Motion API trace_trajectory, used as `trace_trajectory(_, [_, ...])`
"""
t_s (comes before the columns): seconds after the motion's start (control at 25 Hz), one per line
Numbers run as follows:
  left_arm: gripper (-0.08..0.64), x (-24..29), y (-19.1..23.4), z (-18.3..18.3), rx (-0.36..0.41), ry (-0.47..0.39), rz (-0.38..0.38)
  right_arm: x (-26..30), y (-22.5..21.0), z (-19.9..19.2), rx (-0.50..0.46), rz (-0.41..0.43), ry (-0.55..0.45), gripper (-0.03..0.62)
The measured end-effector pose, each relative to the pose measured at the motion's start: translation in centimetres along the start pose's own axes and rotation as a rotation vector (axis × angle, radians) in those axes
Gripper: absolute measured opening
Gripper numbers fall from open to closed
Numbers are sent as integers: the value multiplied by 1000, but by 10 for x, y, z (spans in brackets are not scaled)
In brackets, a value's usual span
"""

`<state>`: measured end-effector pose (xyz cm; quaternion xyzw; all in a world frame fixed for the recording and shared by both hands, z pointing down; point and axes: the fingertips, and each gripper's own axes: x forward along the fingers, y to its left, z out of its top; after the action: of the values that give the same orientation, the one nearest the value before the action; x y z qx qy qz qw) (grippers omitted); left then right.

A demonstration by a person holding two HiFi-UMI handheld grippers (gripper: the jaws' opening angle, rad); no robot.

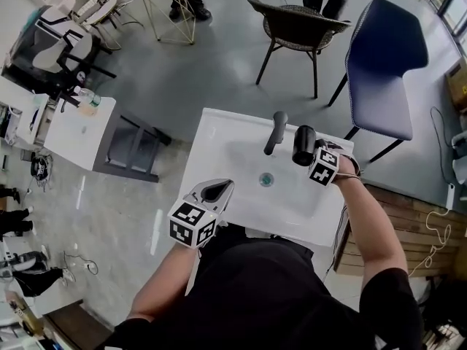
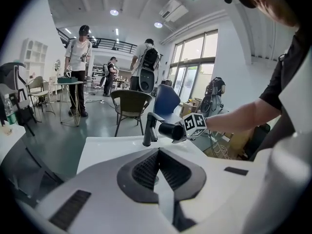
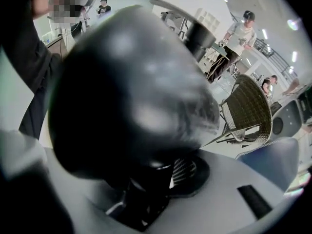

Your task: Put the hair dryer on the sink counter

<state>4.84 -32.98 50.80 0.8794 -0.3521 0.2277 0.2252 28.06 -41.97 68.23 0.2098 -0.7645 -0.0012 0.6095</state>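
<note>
The black hair dryer (image 1: pixel 303 145) hangs over the back right part of the white sink counter (image 1: pixel 219 133), just right of the black faucet (image 1: pixel 275 132). My right gripper (image 1: pixel 315 155) is shut on its handle, and its barrel points away from me. The right gripper view is mostly filled by the dryer's dark body (image 3: pixel 131 91), with the handle running down between the jaws. The left gripper view shows the dryer (image 2: pixel 170 130) beside the faucet (image 2: pixel 148 129). My left gripper (image 1: pixel 213 193) hovers at the sink's front left edge, shut with nothing in it.
The basin's drain (image 1: pixel 266 180) lies in front of the faucet. Behind the sink stand a wicker chair (image 1: pixel 295 24) and a blue chair (image 1: pixel 383 64). A white side table (image 1: pixel 80 130) is at the left and wooden boards (image 1: pixel 408 224) at the right. People stand farther off.
</note>
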Motion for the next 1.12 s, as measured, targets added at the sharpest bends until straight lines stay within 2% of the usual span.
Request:
trace_trajectory(0.32, [0,-9,24,-11,-40,17,33,31,-11,-3,-88,34,91,144])
trace_trajectory(0.68, [0,-14,36,-14,-61,15,48,43,-14,-6,-89,74,120,147])
trace_trajectory(0.88, [0,-12,36,-15,-64,18,42,43,-16,-6,-53,133,142,149])
trace_trajectory(1.12, [0,-12,35,-14,-68,15,46,39,-14,-9,-114,191,175,193])
